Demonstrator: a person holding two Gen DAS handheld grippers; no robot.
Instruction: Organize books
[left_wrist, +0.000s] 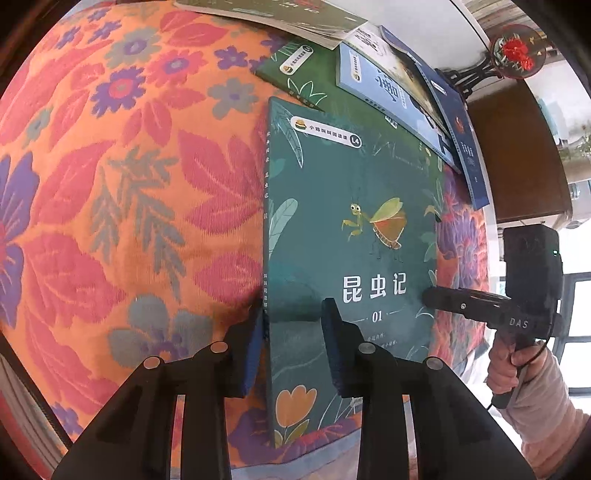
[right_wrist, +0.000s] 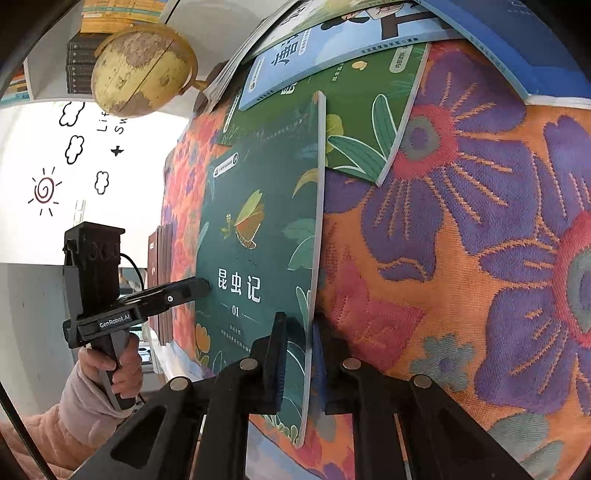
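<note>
1. Black jaws of the left gripper (left_wrist: 291, 343) sit nearest the left wrist lens, clamped over the spine edge of the dark green insect book (left_wrist: 351, 236), one blue pad under the edge and one on the cover.
2. Opposite, the right gripper (right_wrist: 297, 354) pinches the same book (right_wrist: 258, 236) by its open page edge, its pads closed tight on the thin board.
3. Taking both long edges at once is probably meant to lift the floppy paperback level off the soft floral cloth (left_wrist: 129, 192) without it sagging or folding.
4. Just beyond the fingertips of both grippers, the book's far end overlaps a lighter green book (right_wrist: 369, 122), itself partly under a pale blue book (right_wrist: 332, 40); the loose heap suggests the sorting is at an early stage.
5. Only the left wrist view shows a navy book (left_wrist: 461, 133) at the far right of the heap, a red flower ornament (left_wrist: 517, 51) beyond it, and the person's right hand (left_wrist: 513, 369) on its handle.
6. Only the right wrist view shows a globe (right_wrist: 144, 70) on a shelf of books (right_wrist: 79, 66) far off to the left, a wall with doodles, and the left hand (right_wrist: 110, 373) with its pink sleeve.
</note>
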